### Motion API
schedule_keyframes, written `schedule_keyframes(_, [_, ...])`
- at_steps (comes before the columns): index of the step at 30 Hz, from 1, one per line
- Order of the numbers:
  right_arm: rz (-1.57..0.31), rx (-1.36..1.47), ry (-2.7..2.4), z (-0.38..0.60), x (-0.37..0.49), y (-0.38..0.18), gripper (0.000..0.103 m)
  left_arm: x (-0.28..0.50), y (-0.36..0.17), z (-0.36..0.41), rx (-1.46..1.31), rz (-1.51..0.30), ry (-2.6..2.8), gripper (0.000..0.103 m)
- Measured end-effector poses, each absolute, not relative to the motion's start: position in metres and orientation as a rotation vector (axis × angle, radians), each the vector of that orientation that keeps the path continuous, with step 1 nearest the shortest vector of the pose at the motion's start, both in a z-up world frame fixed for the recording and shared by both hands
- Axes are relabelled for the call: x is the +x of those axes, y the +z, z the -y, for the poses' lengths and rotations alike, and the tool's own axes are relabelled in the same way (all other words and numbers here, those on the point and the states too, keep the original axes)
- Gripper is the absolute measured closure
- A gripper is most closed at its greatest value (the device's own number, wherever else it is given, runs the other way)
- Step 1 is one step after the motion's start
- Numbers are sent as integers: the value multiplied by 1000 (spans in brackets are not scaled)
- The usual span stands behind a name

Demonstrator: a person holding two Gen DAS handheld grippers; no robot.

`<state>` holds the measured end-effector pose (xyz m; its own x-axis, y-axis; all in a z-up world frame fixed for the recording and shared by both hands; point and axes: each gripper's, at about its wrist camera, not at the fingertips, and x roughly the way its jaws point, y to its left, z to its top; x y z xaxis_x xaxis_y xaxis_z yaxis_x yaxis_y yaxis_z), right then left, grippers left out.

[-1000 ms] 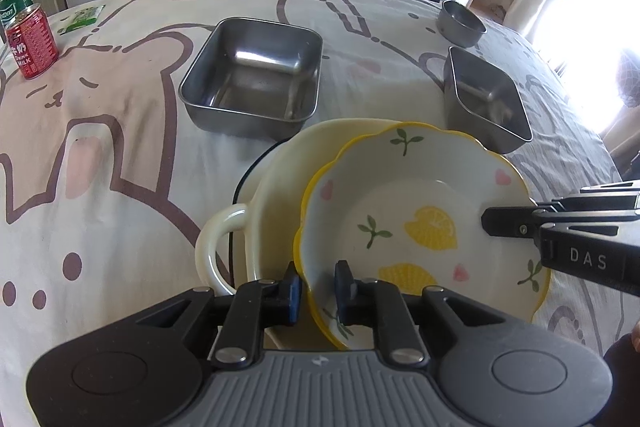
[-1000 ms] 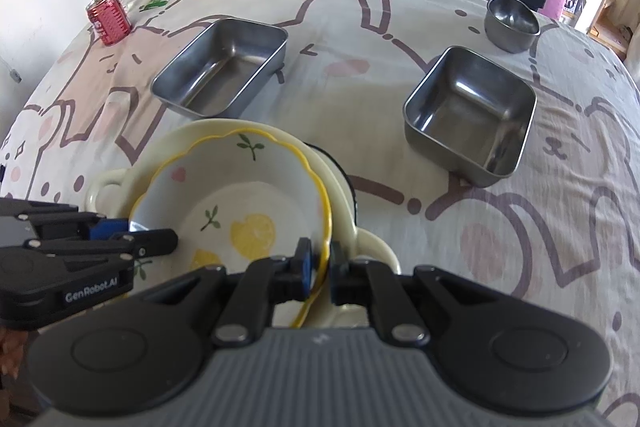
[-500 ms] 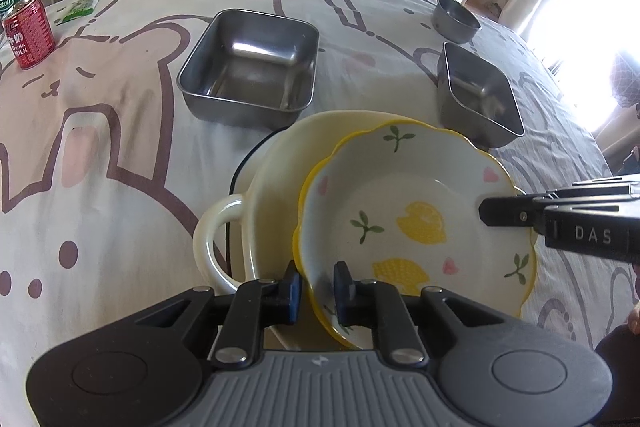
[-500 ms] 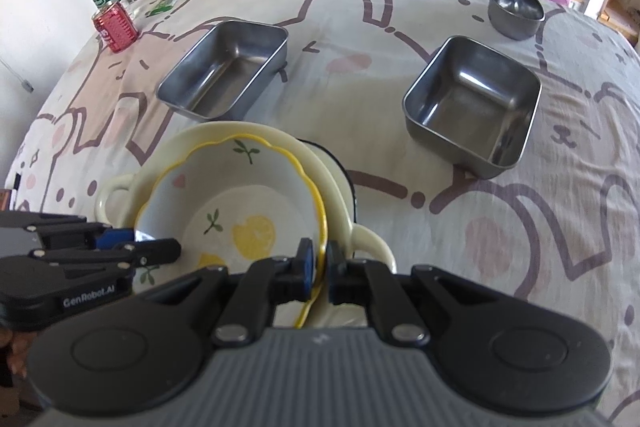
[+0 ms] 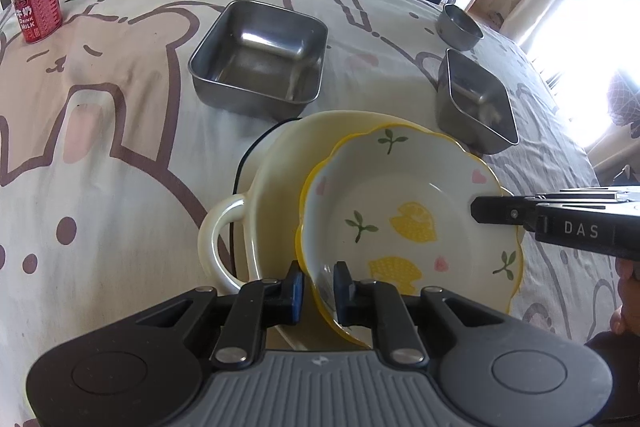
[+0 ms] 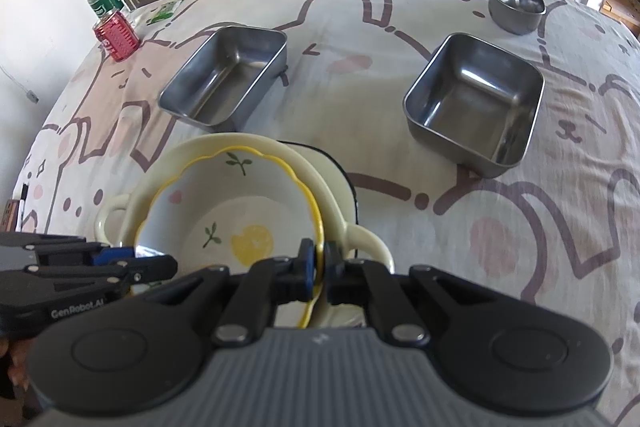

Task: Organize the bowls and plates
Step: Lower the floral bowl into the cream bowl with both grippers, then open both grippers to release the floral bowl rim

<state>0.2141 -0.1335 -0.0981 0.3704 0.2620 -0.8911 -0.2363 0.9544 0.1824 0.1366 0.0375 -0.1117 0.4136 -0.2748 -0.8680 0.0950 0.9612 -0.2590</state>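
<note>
Since a second ago your right gripper (image 6: 319, 258) has tightened onto the plate (image 5: 404, 211) rim, and both tools sit a little higher over the table (image 5: 120, 131). You now pinch the yellow-edged plate from both sides: the left gripper (image 5: 319, 279) clamps its near rim, the right clamps the opposite edge. It sits tilted inside the cream two-handled bowl (image 5: 276, 183). Beyond it stand two steel trays (image 6: 228, 77) (image 6: 476, 99), a small steel bowl (image 6: 516, 3) and a red can (image 5: 37, 6).
</note>
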Motion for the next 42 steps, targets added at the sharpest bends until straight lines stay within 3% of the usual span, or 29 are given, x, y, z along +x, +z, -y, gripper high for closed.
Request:
schedule_keyframes(4, [-1127, -10, 323, 131, 210, -96, 97, 137, -106, -43, -177, -1093, -226, 90])
schedule_keyframes(35, [-1194, -2, 357, 121, 219, -112, 93, 133, -99, -49, -161, -1055, -188, 89])
schedule_keyframes(37, [-1183, -27, 367, 119, 216, -109, 89, 133, -98, -49, -163, -1057, -187, 88])
schedule_keyframes(42, [-1145, -46, 408, 120, 208, -100, 66, 133, -97, -47, -163, -1059, -201, 79])
